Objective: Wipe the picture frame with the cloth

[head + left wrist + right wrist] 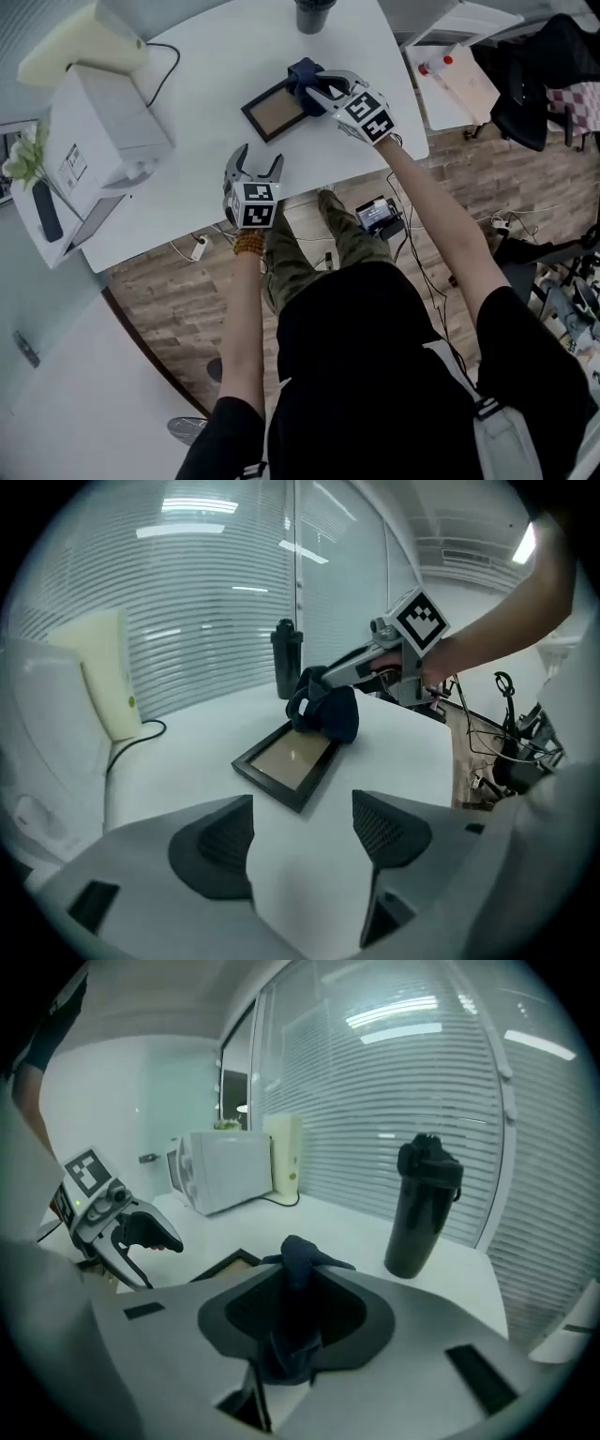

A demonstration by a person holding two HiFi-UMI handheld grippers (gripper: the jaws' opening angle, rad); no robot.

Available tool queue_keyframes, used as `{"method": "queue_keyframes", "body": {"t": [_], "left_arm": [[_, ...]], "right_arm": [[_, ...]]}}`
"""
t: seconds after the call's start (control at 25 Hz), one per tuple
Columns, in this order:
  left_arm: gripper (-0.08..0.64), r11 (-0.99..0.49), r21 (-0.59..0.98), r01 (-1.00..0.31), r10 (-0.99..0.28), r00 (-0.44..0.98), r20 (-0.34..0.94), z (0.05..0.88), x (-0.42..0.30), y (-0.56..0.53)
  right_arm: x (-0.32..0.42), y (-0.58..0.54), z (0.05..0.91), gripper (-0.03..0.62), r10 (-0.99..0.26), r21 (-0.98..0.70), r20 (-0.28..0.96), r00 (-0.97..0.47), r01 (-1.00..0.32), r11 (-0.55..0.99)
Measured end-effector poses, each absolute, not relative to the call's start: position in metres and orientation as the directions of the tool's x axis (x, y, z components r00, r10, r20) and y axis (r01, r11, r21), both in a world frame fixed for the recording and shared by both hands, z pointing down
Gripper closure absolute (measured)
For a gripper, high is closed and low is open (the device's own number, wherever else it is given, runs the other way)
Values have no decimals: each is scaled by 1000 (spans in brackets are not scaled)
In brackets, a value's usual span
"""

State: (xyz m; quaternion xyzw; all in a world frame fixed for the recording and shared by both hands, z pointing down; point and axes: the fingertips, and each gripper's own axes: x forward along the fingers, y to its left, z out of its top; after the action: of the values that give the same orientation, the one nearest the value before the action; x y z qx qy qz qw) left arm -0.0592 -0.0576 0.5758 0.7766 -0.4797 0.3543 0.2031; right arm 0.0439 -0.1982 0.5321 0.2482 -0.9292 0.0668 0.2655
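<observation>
A black picture frame [275,109] with a tan panel lies flat on the white table [197,66]. My right gripper [317,86] is shut on a dark blue cloth [304,75], which rests against the frame's far right corner. In the right gripper view the cloth [296,1307] is pinched between the jaws. In the left gripper view the frame [289,762] and the cloth [330,712] lie ahead. My left gripper [253,168] hovers near the table's front edge, its jaws wide apart with nothing between them [302,841].
A black bottle [313,13] stands at the table's far edge, close behind the cloth. A white microwave [112,136] with a cream object on top fills the table's left end. Cables and a device [379,217] lie on the wooden floor below.
</observation>
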Motion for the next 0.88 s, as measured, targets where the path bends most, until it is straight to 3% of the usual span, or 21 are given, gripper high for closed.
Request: {"method": "queue_keyframes", "body": {"t": [0.32,0.44,0.68,0.88], "left_arm": [[237,-524,18,-852,-487,317,814,606,-72,-98],[283,-555,75,-829,-420,356,835,617,-66,-102],[302,-591,44,-806,-439,367,820,622,-63,-100],[302,-609,39,-793,-427,368,826,622,-62,-101]], "right_arm": [[12,-231,587,511,-410,-36,681,-607,-587,809],[7,-234,596,514,-418,-19,709,-568,-608,794],[-29,-210,596,518,-344,54,763,-547,-476,878],[-81,-170,595,520,-203,-18,779,-593,-344,939]]}}
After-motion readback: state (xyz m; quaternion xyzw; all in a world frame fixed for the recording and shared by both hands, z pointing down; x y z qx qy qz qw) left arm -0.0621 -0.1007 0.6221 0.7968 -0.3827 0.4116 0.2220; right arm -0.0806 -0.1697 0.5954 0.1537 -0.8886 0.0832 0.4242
